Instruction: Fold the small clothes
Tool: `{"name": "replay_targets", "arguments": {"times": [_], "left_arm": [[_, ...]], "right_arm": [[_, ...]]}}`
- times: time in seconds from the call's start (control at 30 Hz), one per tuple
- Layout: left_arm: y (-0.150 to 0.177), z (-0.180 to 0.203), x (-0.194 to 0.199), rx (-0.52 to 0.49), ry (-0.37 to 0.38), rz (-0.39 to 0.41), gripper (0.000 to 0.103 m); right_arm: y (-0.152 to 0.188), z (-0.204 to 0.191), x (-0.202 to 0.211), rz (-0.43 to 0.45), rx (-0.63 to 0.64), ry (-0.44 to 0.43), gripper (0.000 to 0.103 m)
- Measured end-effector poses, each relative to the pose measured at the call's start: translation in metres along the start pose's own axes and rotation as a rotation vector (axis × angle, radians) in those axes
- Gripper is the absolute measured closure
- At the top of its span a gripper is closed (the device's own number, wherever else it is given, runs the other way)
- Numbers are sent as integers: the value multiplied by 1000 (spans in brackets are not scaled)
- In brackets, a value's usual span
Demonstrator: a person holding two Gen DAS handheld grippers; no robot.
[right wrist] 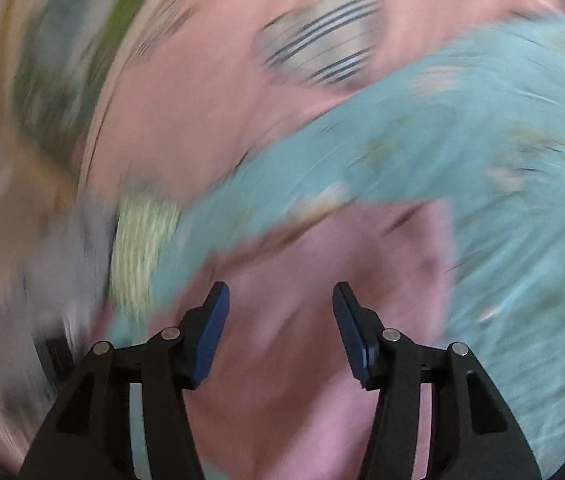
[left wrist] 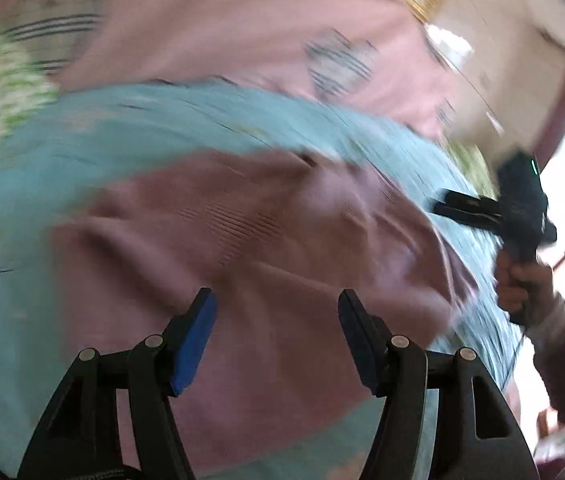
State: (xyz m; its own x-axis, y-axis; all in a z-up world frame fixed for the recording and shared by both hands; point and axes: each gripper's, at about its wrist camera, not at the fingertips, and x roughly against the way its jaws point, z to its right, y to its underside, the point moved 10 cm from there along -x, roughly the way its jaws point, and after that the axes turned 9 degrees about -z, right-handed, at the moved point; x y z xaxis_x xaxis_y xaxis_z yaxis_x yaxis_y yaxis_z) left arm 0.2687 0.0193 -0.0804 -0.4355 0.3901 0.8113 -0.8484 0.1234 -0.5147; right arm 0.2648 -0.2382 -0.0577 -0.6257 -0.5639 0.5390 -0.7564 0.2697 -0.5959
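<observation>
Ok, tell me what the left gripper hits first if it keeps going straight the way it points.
Most likely the mauve garment. The left gripper is open and empty, and that cloth fills the view between and beyond its fingers, lying on the light blue cloth. The picture is blurred, so how far off it lies is unclear.

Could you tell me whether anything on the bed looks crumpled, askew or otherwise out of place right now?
The mauve garment lies rumpled, with creases across it, on the light blue cloth, not yet folded flat. Both the left gripper and right gripper are open above it, holding nothing. Heavy motion blur hides finer detail.
</observation>
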Motion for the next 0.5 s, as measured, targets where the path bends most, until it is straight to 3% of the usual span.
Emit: {"name": "replay_targets", "arguments": {"times": [0.1,0.23,0.4,0.5], "left_arm": [[-2,15,-35,-63,-47,-73,40],[-21,-20,-72,-28,-151,-151,41],[-66,-86,-94,86,-276,-147,45],[-93,-127,-91,193,-341,-106,53]], "right_arm": [[27,-34,-47,-169,151,33,64],[36,-28,-108,-358,252,160,74],[-19,14,-130,-307,167,285,90],[-63,56,-121,-182,64,419,91]]}}
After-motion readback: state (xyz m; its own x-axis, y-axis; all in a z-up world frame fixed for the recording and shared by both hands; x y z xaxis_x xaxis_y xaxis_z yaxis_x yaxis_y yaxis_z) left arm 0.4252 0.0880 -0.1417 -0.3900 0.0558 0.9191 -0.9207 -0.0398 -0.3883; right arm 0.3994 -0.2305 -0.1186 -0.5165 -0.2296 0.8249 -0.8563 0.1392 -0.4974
